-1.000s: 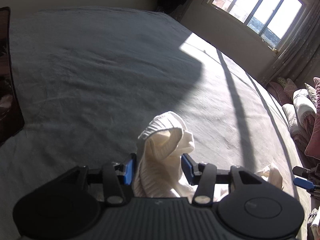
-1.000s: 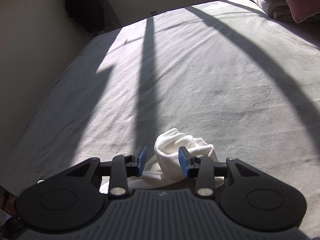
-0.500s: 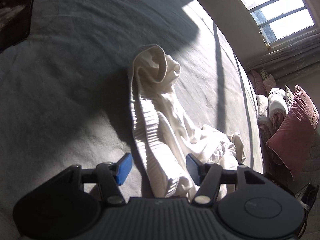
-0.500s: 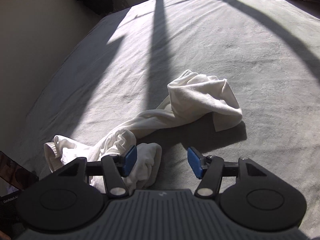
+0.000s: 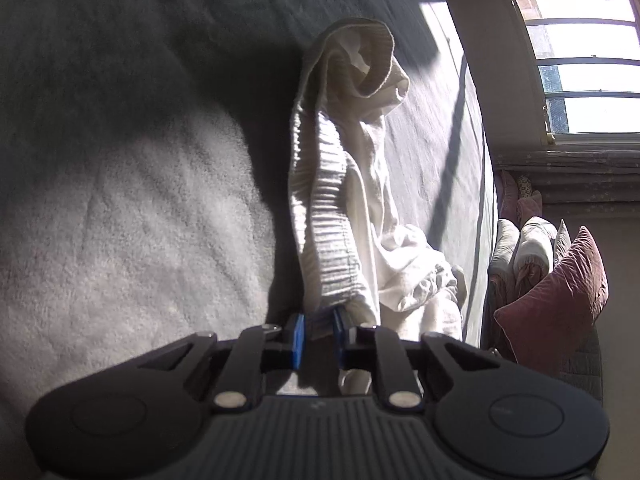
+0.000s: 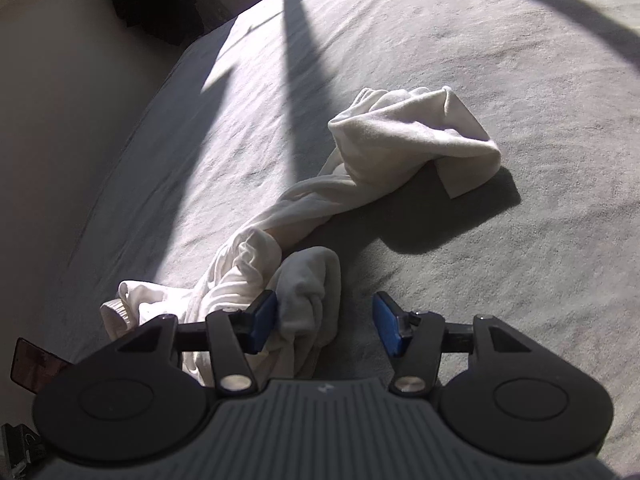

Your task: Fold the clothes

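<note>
Since half a second ago the left gripper (image 5: 318, 334) has clamped the white garment's (image 5: 340, 216) ribbed band on the bed (image 5: 120, 200); the right gripper (image 6: 324, 322), fingers apart around a fold, is closing.

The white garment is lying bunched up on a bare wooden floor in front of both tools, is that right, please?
Not quite: the white garment lies bunched up on a grey bed, not on a bare wooden floor. The right wrist view shows the bed's surface all around it.

The near end of the white garment (image 5: 336, 208) disappears behind the left gripper (image 5: 318, 332) body. In the right wrist view its lower folds slip under the right gripper (image 6: 324, 322) — and a dark reddish object (image 6: 34, 364) at the left edge is cut off, too little showing to identify.
</note>
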